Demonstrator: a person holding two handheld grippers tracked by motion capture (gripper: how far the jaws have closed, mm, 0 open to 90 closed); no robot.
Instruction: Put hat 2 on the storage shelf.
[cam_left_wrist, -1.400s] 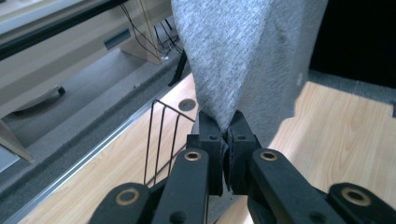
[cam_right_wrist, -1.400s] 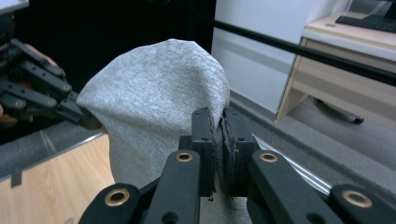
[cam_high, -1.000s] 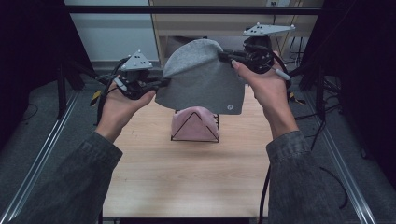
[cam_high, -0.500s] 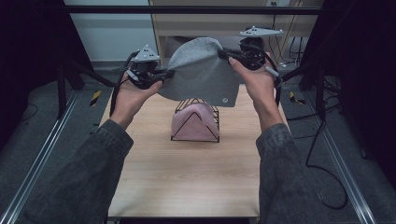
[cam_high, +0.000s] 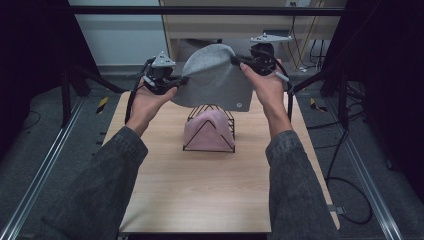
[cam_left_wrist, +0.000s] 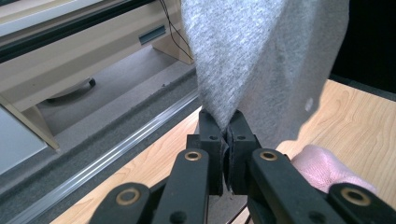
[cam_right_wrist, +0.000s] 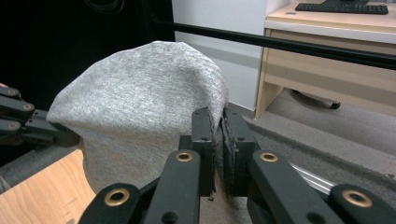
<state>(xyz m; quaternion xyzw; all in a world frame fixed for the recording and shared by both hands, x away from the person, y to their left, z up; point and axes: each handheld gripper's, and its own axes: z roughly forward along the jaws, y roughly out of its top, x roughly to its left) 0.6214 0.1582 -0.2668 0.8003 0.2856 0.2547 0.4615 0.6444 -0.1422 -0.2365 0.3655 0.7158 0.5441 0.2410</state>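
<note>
A person's left hand (cam_high: 150, 97) raises the left gripper (cam_high: 176, 81) above the far left part of the wooden tabletop (cam_high: 220, 190), its fingers (cam_left_wrist: 211, 135) clenched on the left edge of a grey cloth (cam_high: 215, 80); in the left gripper view the fabric rises straight out of the pinch, with a small round mark near its lower right edge. The cloth hangs spread in the air between the two grippers, above and just beyond a black wire rack (cam_high: 210, 127) that stands mid-tabletop with a pink cloth (cam_high: 207, 131) tucked inside it; the grey cloth's lower hem hides the rack's far top wires from the high view. At right, the right hand (cam_high: 265, 85) lifts the right gripper (cam_high: 235, 60) higher than the left, fingers (cam_right_wrist: 203, 140) grasping the cloth's upper right edge, the fabric bulging into a dome beside them. Beyond the tabletop stand a pale wood desk (cam_high: 235, 22) and a black crossbar (cam_high: 210, 10); metal rails (cam_high: 45, 170) run along the grey floor on either side, and cables (cam_high: 345, 195) trail at right.
</note>
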